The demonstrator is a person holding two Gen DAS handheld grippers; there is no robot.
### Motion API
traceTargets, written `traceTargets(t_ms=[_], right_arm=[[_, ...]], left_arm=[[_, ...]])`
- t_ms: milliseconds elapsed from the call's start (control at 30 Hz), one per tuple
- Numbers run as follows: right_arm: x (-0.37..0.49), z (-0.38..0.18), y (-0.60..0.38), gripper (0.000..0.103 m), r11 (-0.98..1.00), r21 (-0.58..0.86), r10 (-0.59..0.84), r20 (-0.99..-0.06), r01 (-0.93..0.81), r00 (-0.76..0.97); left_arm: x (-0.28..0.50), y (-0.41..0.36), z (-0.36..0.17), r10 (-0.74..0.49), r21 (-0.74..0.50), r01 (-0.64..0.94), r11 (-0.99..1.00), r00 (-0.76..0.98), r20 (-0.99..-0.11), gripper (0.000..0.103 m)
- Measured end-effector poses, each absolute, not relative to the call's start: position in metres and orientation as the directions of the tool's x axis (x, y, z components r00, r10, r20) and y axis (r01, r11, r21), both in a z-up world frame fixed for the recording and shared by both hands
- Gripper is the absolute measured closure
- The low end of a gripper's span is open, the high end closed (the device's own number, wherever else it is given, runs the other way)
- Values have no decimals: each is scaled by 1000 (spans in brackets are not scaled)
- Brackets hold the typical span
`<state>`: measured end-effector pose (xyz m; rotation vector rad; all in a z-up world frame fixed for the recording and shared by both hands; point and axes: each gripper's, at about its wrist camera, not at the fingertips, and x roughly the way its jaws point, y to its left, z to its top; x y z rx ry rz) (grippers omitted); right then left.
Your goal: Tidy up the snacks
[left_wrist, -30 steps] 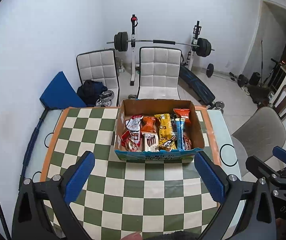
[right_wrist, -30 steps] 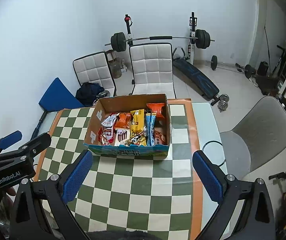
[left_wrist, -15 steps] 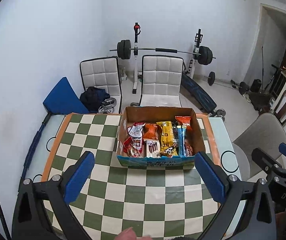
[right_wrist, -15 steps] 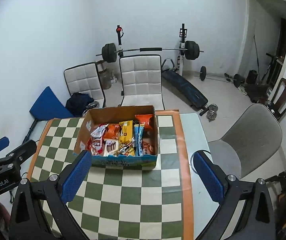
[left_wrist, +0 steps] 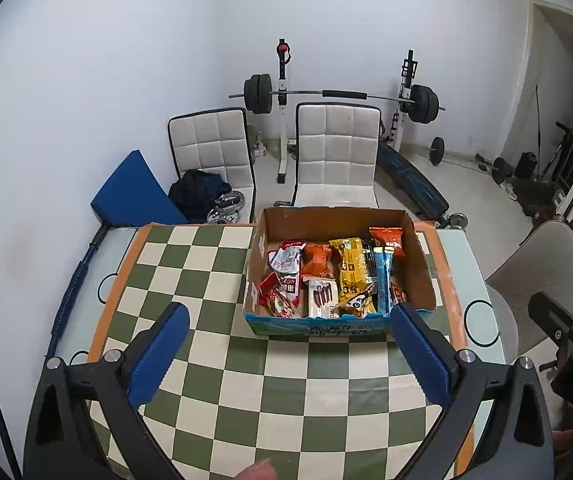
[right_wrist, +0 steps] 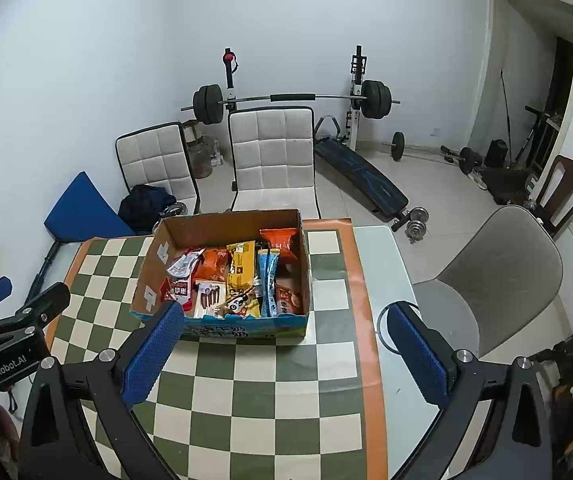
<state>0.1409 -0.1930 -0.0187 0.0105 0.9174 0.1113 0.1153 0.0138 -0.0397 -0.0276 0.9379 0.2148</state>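
Observation:
An open cardboard box (left_wrist: 332, 216) (right_wrist: 228, 222) stands on a green and cream checkered table (left_wrist: 206, 280) (right_wrist: 266, 392). Several snack packets fill it: a yellow packet (left_wrist: 351, 266) (right_wrist: 241, 266), orange packets (left_wrist: 318, 258) (right_wrist: 280, 242), a blue stick pack (left_wrist: 383, 280) (right_wrist: 267, 276) and a white pack with brown sticks (left_wrist: 321, 298) (right_wrist: 208, 296). My left gripper (left_wrist: 288, 350) hovers open above the table just in front of the box, holding nothing. My right gripper (right_wrist: 286, 344) is open too, near the box's front right, also empty. Each gripper shows at the edge of the other's view.
Two white quilted chairs (left_wrist: 336, 148) (left_wrist: 212, 148) stand behind the table, a grey chair (right_wrist: 498, 272) at its right. A barbell rack (left_wrist: 342, 94) and bench are at the back wall. A blue wedge cushion (left_wrist: 130, 196) lies on the floor at left. A fingertip (left_wrist: 258, 472) shows at the bottom.
Both grippers have pulled back and risen slightly, so the box sits lower and farther in both views. Both stayed open and empty.

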Motion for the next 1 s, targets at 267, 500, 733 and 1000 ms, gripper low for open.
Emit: traceTargets(t_ms=[267, 500, 733, 1000], right_arm=[[143, -22, -193, 0, 994, 55, 100, -794, -92, 600], [144, -25, -191, 0, 994, 56, 100, -794, -92, 599], [145, -27, -191, 0, 994, 55, 98, -795, -91, 599], [146, -30, -191, 0, 995, 56, 98, -795, -87, 599]], left_arm=[[118, 14, -42, 171, 69, -197, 978, 567, -806, 0], [120, 14, -43, 166, 68, -190, 979, 564, -809, 0], [121, 14, -44, 159, 64, -183, 981, 565, -810, 0], [120, 10, -47, 150, 63, -172, 983, 558, -816, 0]])
